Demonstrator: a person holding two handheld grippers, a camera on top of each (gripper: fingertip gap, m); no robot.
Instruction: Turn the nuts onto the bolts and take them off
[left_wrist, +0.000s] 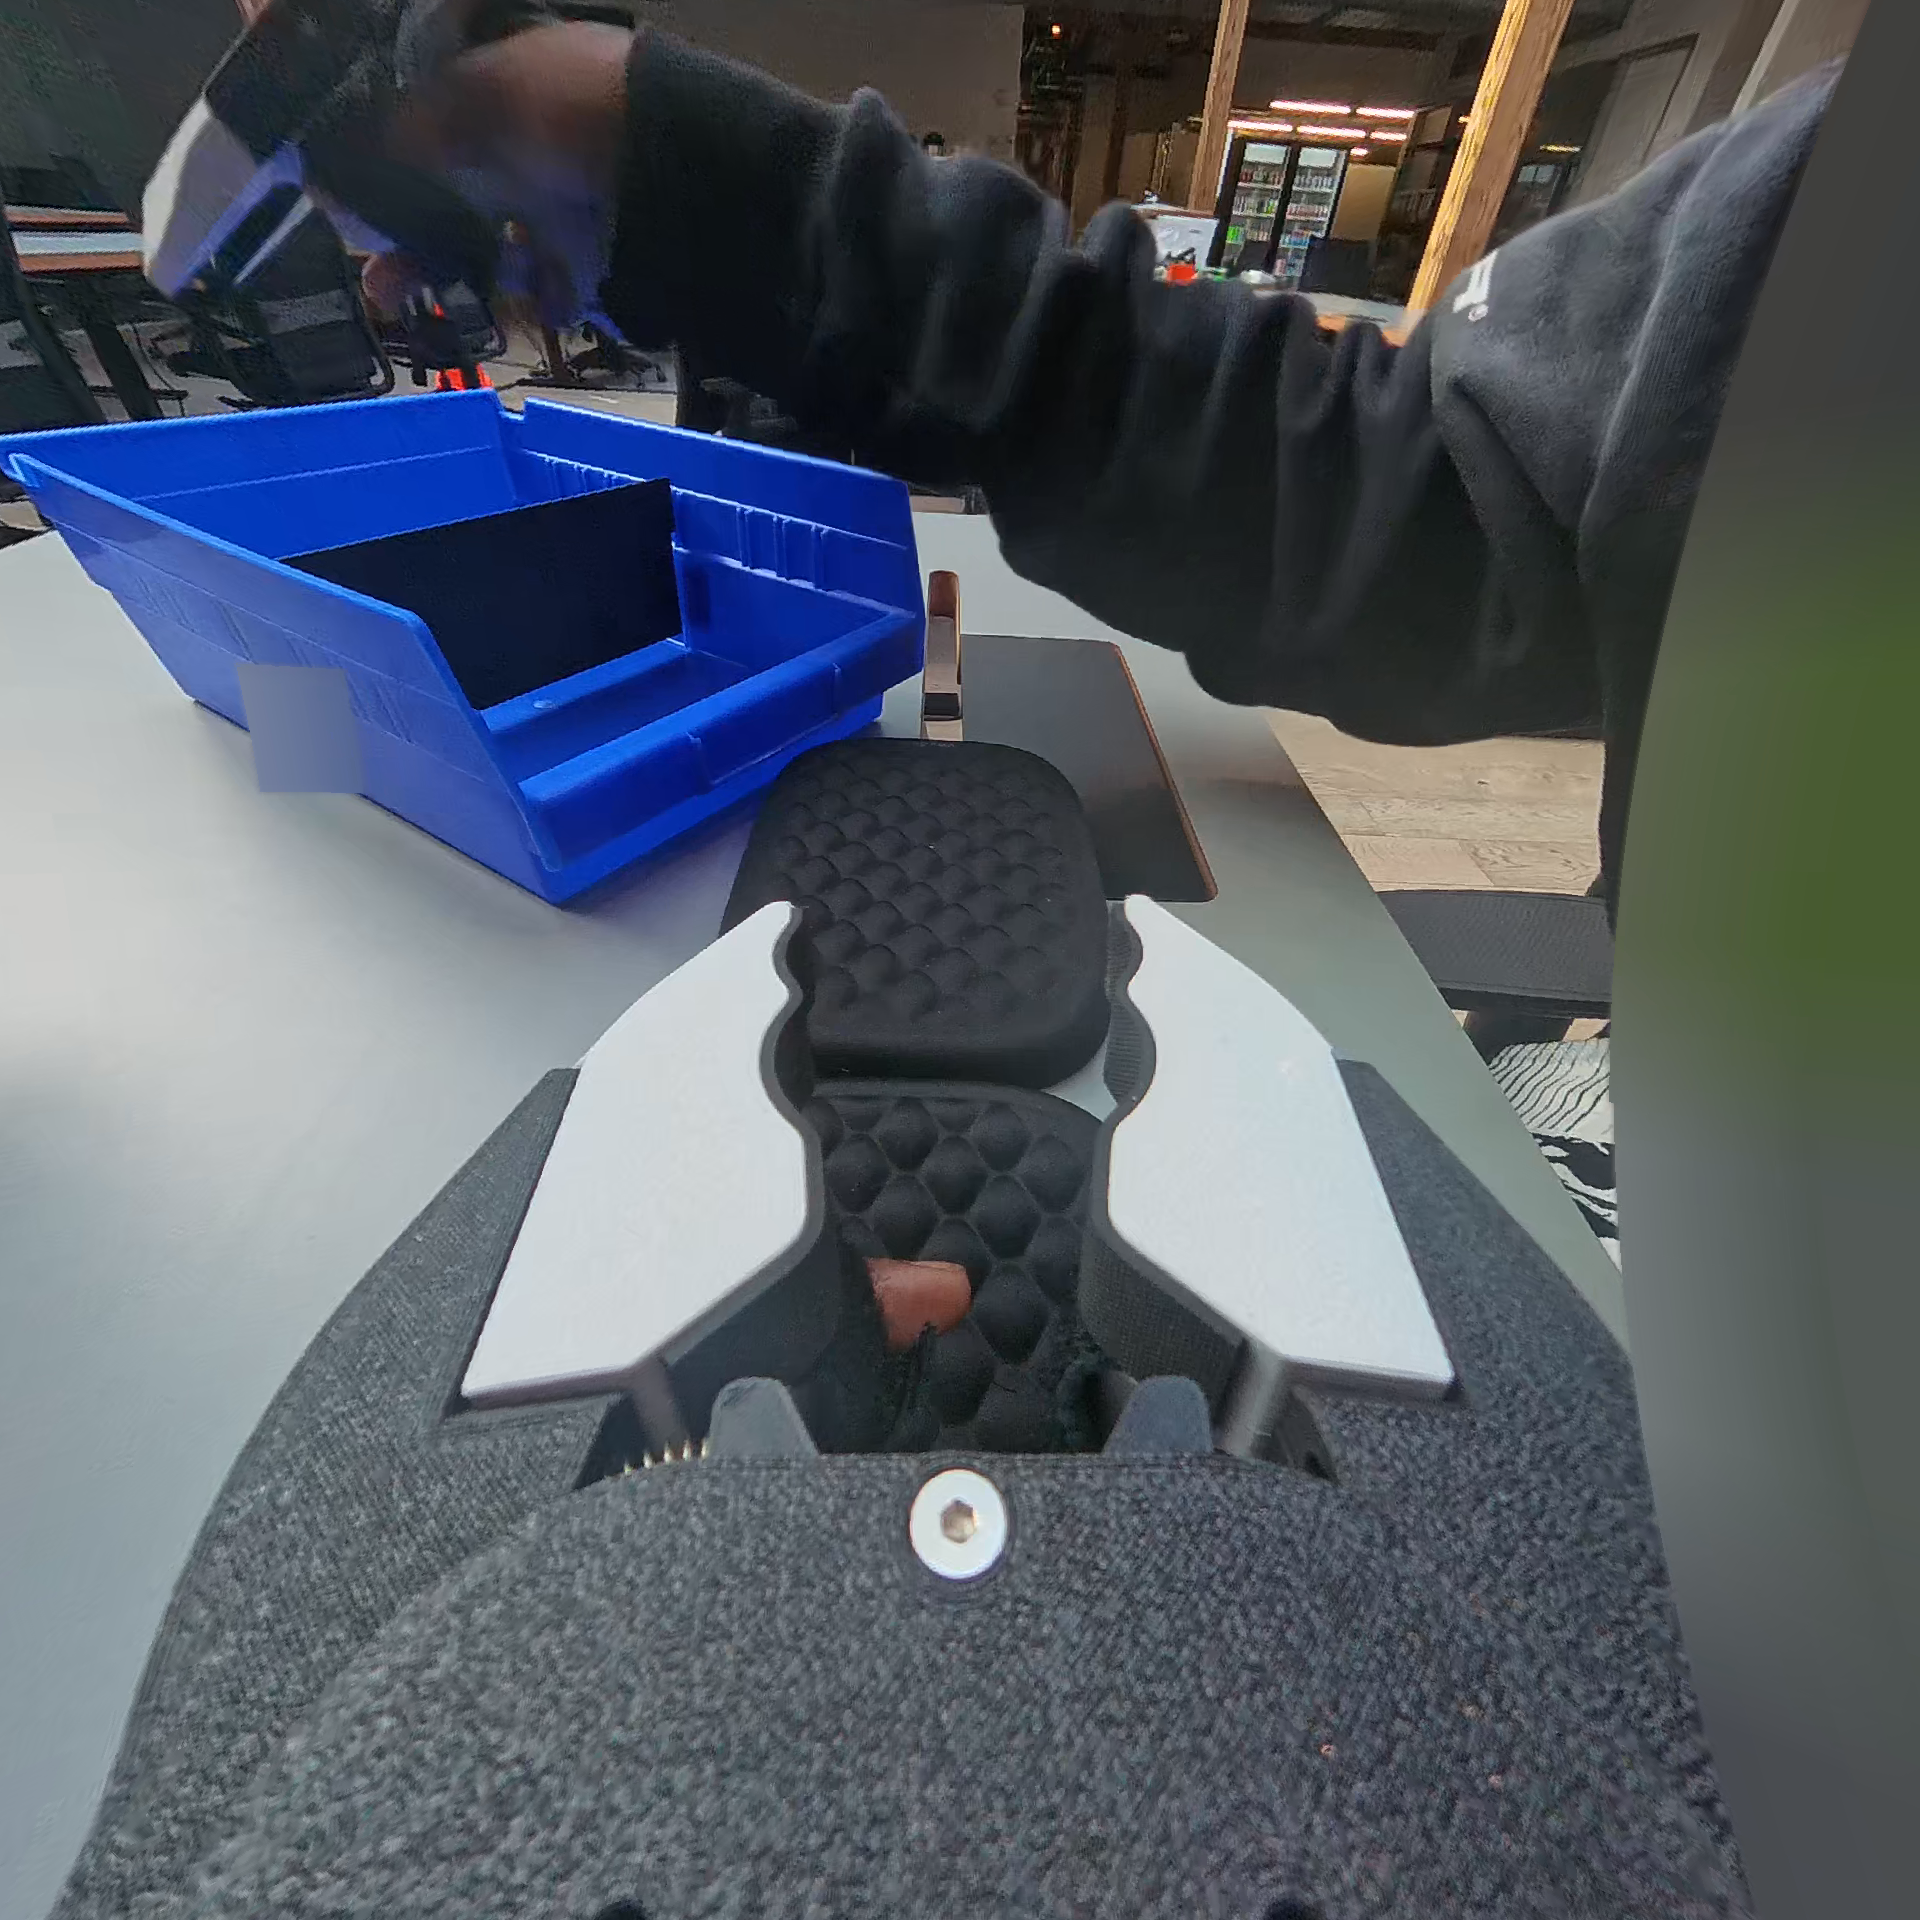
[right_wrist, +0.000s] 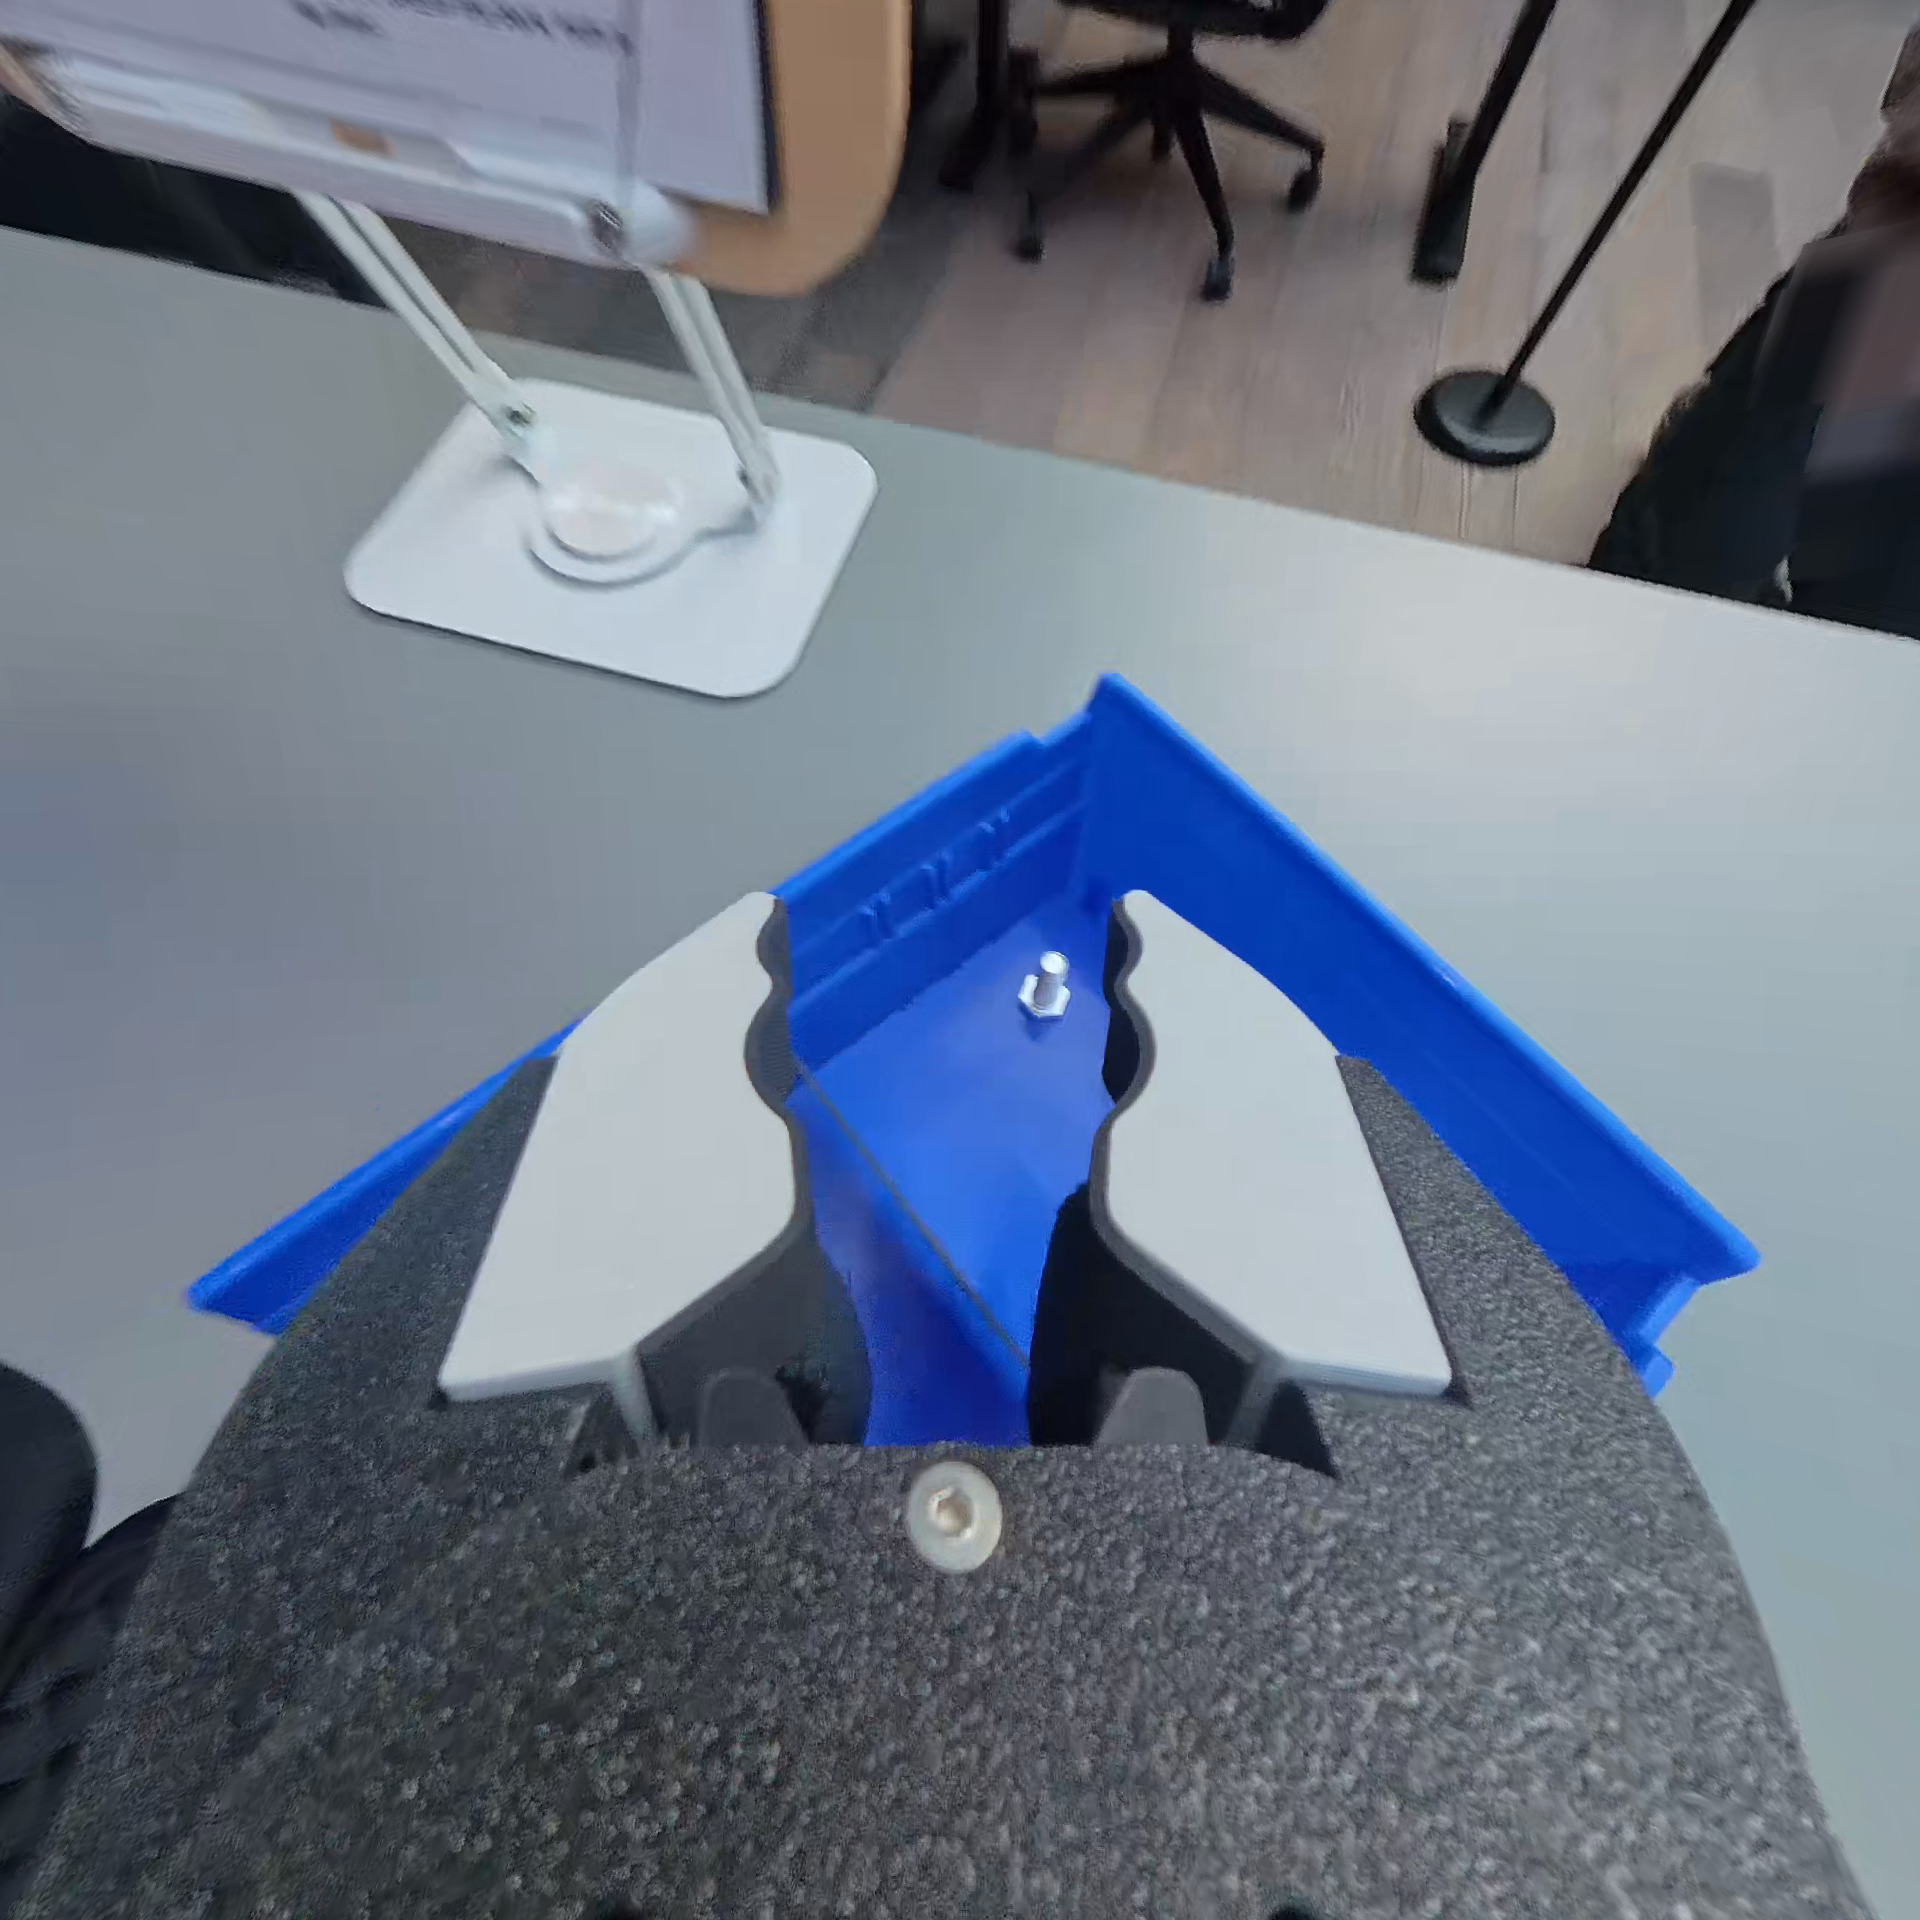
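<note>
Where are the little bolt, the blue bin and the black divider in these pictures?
bolt (right_wrist: 1043, 989): right wrist view, on its shank just above the hex head.
blue bin (left_wrist: 665, 764): left wrist view, on its low front wall.
black divider (left_wrist: 520, 582): left wrist view, on its flat face.

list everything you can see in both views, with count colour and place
bin: 1, blue, on the table, left of the pad
divider: 1, black, upright inside the bin
bolt: 1, silver, on the bin floor near a corner
table: 1, grey
pad: 1, black, quilted, ahead of the left gripper
stand: 1, white, on the table beyond the bin
sleeve: 1, black, reaching over the bin
left gripper: 1, grey fingers, open, over the pad
right gripper: 1, grey fingers, open, above the bolt
</note>
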